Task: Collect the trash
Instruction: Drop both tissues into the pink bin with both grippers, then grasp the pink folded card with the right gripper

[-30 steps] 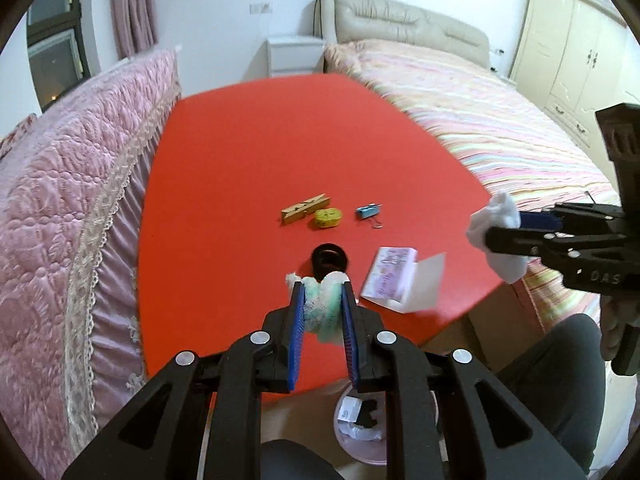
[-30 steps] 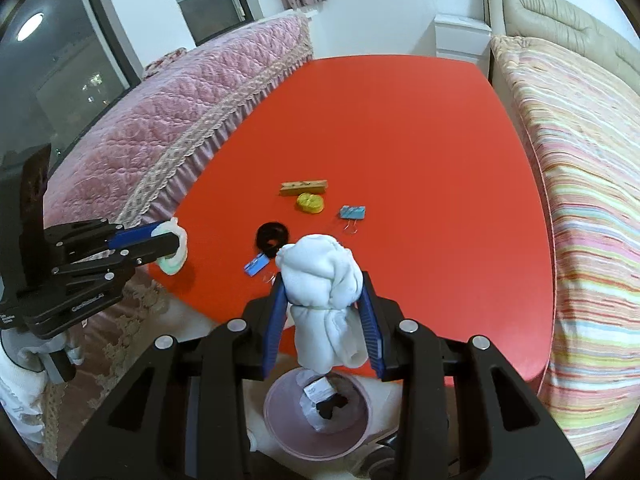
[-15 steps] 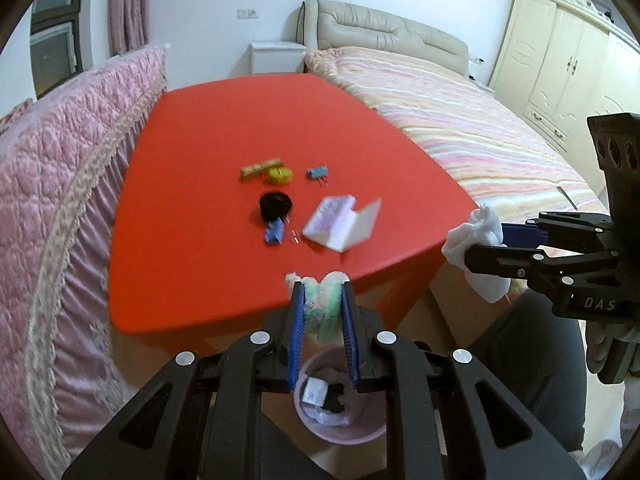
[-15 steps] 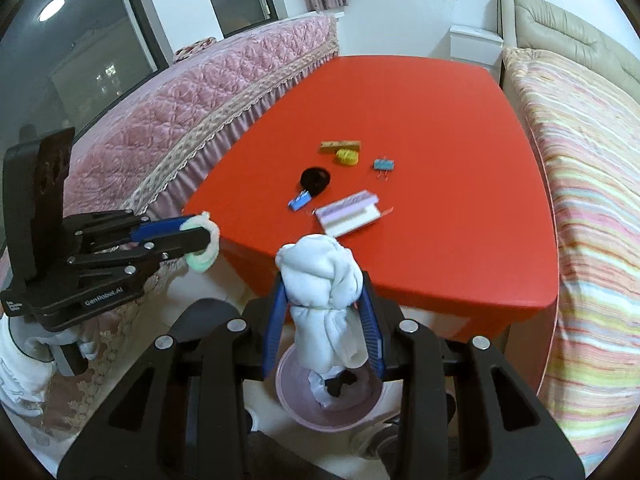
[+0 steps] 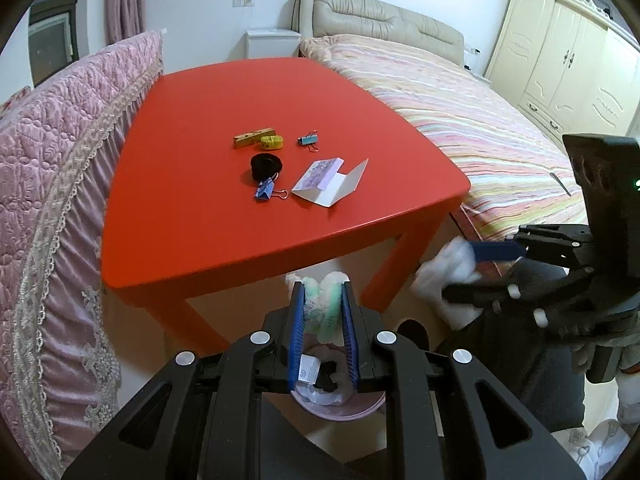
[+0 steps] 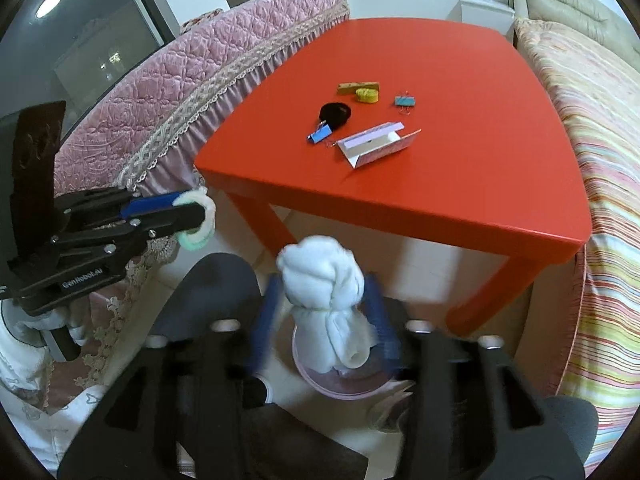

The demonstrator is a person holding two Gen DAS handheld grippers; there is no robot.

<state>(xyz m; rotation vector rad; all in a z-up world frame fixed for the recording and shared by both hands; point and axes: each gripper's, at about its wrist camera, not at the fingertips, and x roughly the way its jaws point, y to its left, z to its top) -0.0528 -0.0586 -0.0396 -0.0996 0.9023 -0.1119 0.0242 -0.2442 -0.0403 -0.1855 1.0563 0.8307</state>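
My left gripper (image 5: 322, 292) is shut on a green-and-white crumpled wad (image 5: 325, 312). It hangs off the near edge of the red table (image 5: 240, 92), just above a pink bin (image 5: 340, 410) on the floor. In the right wrist view my right gripper (image 6: 324, 280) is blurred, its jaws opening. A white tissue wad (image 6: 340, 332) sits loose between the spread fingers, over the pink bin (image 6: 344, 390). The left wrist view shows the right gripper (image 5: 460, 270) and its white wad (image 5: 438, 276) at the right. The left gripper (image 6: 192, 216) appears at the left of the right wrist view.
On the table lie a wooden clothespin (image 5: 254, 137), a yellow tape roll (image 5: 272, 142), two blue binder clips (image 5: 264, 191), a black ring (image 5: 266, 165) and a folded purple-and-white card (image 5: 328, 180). A pink quilted bed (image 5: 52, 184) flanks the left, a striped bed (image 5: 480, 128) the right. A person's dark-trousered legs are below.
Both grippers drew back off the table and sank toward the pink bin. The right jaws, shut on the white tissue before, now stand spread away from it. The left grip is unchanged.
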